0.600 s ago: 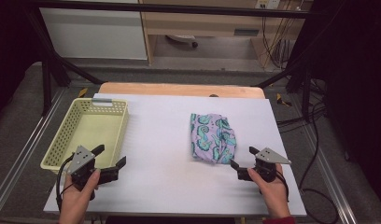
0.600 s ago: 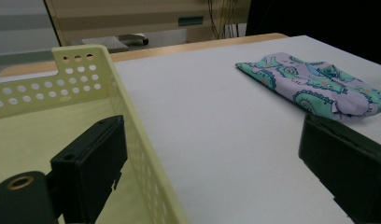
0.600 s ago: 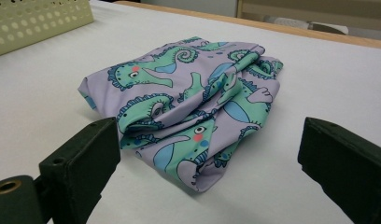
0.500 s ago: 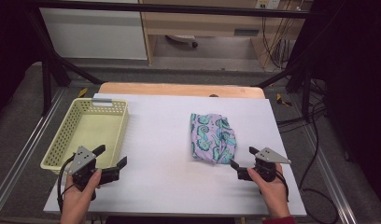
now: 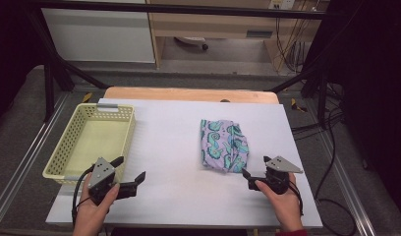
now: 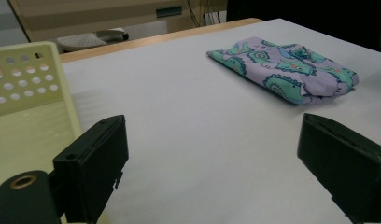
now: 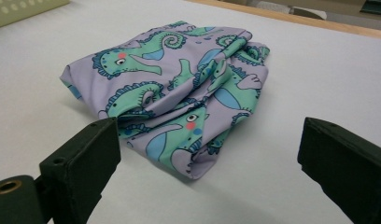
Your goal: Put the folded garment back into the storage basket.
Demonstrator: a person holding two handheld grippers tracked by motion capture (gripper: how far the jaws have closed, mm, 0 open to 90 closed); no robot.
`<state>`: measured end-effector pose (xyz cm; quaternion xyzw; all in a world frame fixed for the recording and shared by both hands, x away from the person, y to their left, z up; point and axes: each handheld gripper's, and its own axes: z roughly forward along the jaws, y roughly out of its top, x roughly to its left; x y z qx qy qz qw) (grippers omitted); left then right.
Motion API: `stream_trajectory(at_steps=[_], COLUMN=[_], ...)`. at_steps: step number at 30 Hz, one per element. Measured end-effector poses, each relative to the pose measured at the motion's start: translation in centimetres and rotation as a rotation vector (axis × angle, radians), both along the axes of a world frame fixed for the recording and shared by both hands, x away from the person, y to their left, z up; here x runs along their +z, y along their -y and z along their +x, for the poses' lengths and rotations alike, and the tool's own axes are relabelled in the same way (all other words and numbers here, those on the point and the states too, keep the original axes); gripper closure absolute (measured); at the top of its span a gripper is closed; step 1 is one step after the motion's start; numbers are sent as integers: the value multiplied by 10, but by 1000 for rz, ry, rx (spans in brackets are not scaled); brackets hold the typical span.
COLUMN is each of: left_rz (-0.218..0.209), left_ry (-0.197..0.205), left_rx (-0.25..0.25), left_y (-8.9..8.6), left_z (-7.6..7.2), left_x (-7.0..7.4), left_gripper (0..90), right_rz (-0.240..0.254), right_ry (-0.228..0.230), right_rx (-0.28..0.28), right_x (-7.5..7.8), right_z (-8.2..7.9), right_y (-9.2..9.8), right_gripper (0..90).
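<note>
Two sets of tongs sit low at the near edge of the white worktop [image 5: 179,147], one in each of the person's hands. We note the left tongs [image 5: 131,173] beside the near right corner of the pale yellow perforated plastic basket [image 5: 71,152], jaws spread wide, nothing between them. We note the right tongs [image 5: 255,172] just beside the near edge of the folded lilac cloth with green seahorse print [image 5: 223,145], jaws likewise spread wide and clear of the fabric. In the right gripper view the cloth [image 7: 179,98] lies just ahead of the jaws, flat on the worktop, its folds bunched toward the near corner. In the left gripper view it [image 6: 282,67] lies well off, ahead and to the right, with the basket wall [image 6: 25,79] at the left.
</note>
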<state>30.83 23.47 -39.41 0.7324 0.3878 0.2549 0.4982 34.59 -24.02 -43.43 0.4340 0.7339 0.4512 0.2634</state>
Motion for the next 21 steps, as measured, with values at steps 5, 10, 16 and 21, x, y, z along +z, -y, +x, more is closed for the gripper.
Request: stream_trajectory(at_steps=[5,10,16,21], left_rz=[16,38,118,143], left_ry=[-34,-49,-100,-172], left_rx=[-50,-107,-194,-236], left_y=[24,54,100,123], left_z=[4,13,31,49], left_x=[-8,-16,-32,-48], left_gripper=[87,92,150,263], right_rz=[-5,-12,-19,-20], right_ry=[-12,-28,-48,-54], right_rx=[39,41,28,23], right_x=[2,0,-2,-1], right_z=[-5,-3,-2,0], right_y=[-9,-9,-8,-10], right_gripper=[70,70,71,71])
